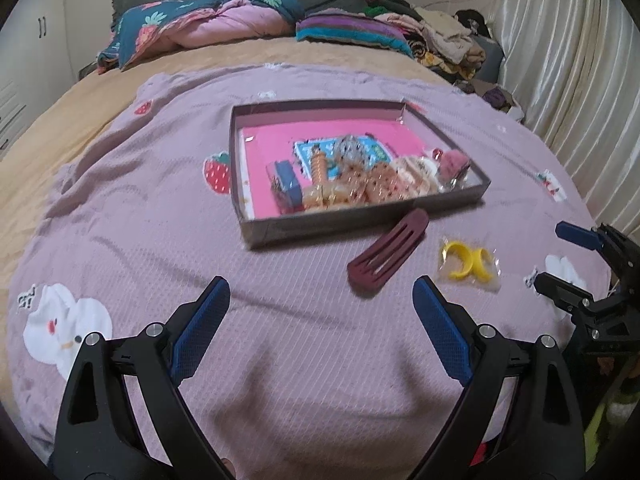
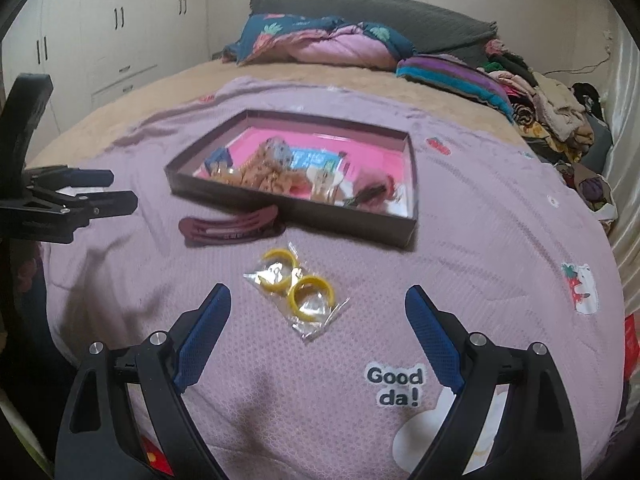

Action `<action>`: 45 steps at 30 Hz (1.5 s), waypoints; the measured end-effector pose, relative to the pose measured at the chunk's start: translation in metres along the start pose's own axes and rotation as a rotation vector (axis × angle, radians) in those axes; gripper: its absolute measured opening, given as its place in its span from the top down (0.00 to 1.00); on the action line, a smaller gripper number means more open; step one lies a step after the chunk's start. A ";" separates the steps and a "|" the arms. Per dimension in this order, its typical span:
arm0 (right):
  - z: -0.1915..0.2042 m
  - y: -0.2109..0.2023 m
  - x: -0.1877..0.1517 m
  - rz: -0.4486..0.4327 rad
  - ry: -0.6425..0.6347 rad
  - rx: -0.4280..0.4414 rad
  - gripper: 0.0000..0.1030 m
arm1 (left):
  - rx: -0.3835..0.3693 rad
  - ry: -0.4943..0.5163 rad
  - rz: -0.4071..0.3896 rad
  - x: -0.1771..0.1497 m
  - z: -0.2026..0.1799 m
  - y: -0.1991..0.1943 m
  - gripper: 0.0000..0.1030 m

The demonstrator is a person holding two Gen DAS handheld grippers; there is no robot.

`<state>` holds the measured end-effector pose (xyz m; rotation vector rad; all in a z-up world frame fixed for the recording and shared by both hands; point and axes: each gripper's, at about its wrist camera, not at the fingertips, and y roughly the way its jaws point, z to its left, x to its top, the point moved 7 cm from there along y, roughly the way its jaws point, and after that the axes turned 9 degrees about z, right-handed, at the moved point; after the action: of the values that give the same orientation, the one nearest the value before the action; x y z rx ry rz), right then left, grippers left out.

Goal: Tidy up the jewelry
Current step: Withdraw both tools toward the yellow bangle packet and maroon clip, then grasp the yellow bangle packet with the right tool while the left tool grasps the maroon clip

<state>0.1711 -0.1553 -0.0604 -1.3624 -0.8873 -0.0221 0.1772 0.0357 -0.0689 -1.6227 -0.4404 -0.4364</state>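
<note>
A shallow dark box [image 1: 256, 236] [image 2: 412, 232] with a pink lining sits on the purple blanket and holds several hair clips and packets. A maroon hair clip [image 1: 386, 254] [image 2: 230, 226] lies on the blanket just in front of the box. A clear bag with yellow rings [image 1: 468, 264] [image 2: 298, 290] lies beside it. My left gripper [image 1: 322, 294] is open and empty, short of the maroon clip. My right gripper [image 2: 318, 300] is open and empty, with the bag of yellow rings just ahead between its fingers. Each gripper shows in the other's view [image 1: 560, 256] [image 2: 120, 190].
A purple blanket [image 1: 160, 200] [image 2: 500, 240] with cartoon patches covers the bed. Folded quilts and a pile of clothes [image 1: 440, 44] [image 2: 552, 112] lie at the head. A curtain [image 1: 580, 60] hangs at the right, white wardrobes [image 2: 100, 40] stand at the left.
</note>
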 end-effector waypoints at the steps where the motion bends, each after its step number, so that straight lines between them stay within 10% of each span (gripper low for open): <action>1: 0.000 0.004 -0.001 0.009 -0.005 -0.004 0.15 | 0.003 0.002 0.007 -0.002 0.000 0.001 0.17; 18: 0.005 0.095 0.009 0.173 -0.098 -0.027 0.16 | 0.046 0.149 0.095 0.008 -0.022 0.054 0.17; 24: 0.003 0.105 0.019 0.173 -0.076 0.049 0.54 | 0.014 0.204 0.125 0.020 -0.042 0.074 0.17; 27: -0.006 0.101 0.019 0.174 -0.041 0.057 0.58 | 0.010 0.242 0.141 0.026 -0.055 0.087 0.19; 33: -0.035 0.085 0.012 0.149 0.082 0.048 0.60 | 0.016 0.294 0.165 0.028 -0.073 0.107 0.37; 37: -0.052 0.067 0.009 0.110 0.152 0.059 0.60 | -0.003 0.310 0.156 0.027 -0.085 0.106 0.69; 45: -0.060 0.032 0.011 0.023 0.232 0.134 0.60 | -0.069 0.284 0.141 0.017 -0.091 0.088 0.79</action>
<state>0.2268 -0.1927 -0.0771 -1.2175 -0.6667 -0.0993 0.2359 -0.0624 -0.1262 -1.6163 -0.0978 -0.5702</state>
